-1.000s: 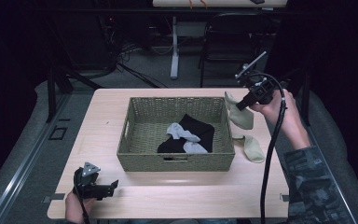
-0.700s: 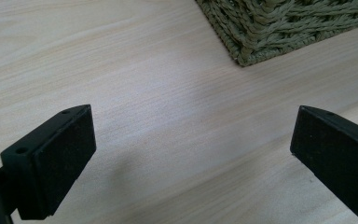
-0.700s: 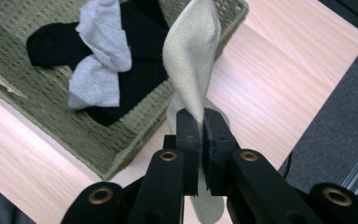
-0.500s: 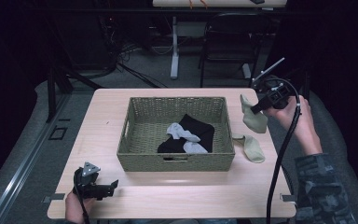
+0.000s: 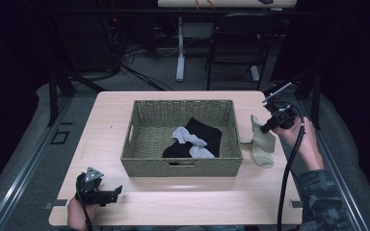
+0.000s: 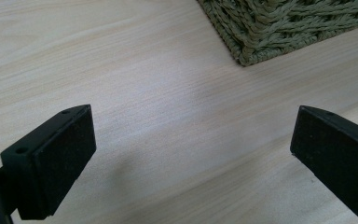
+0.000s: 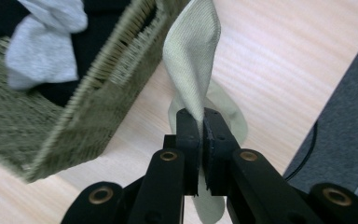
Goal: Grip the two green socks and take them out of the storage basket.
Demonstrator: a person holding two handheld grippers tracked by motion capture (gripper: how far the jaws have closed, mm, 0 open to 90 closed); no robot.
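From the high view: saw the right gripper (image 5: 269, 126) clenched on a pale olive sock (image 5: 261, 141) just beside the right wall of the woven basket (image 5: 183, 167), the sock's lower end draped onto the wooden table (image 5: 111, 120) over a second matching sock (image 5: 246, 141); noted a grey sock (image 5: 189, 137) and black socks (image 5: 206, 132) lying inside the basket; found the left gripper (image 5: 117, 191) resting at the near left edge of the table, well apart from the work. From the left gripper view: showed both jaws spread wide over bare wood, nothing between them, with a basket corner (image 6: 279, 25) ahead. From the right gripper view: showed the jaws pinched tight on a fold of the olive sock (image 7: 192, 60), cloth standing up above the pads and hanging below. Judged light, limp and stretchy, likely to sag and swing rather than slip; best taken by a bunched fold or near the cuff, clear of the sock beneath.
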